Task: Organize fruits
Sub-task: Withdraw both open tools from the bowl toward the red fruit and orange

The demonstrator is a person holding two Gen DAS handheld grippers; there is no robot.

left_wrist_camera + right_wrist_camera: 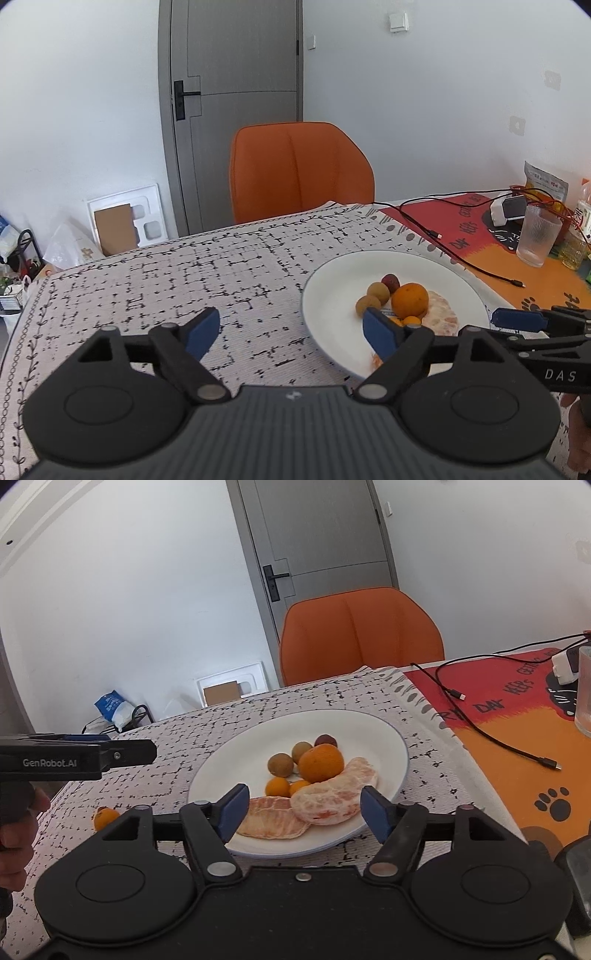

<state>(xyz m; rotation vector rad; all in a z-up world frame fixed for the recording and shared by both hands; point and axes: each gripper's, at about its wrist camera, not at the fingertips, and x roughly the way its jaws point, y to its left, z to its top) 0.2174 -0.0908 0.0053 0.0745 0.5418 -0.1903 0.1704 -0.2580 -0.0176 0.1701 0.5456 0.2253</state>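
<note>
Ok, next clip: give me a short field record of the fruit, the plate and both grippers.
plate: white plate on patterned cloth
on plate: orange, two peeled pomelo segments, two small kumquats, two brown longans, one dark red fruit
off plate: one kumquat on the cloth, left of the plate
left gripper: open, empty
right gripper: open, empty, before the plate's near rim
</note>
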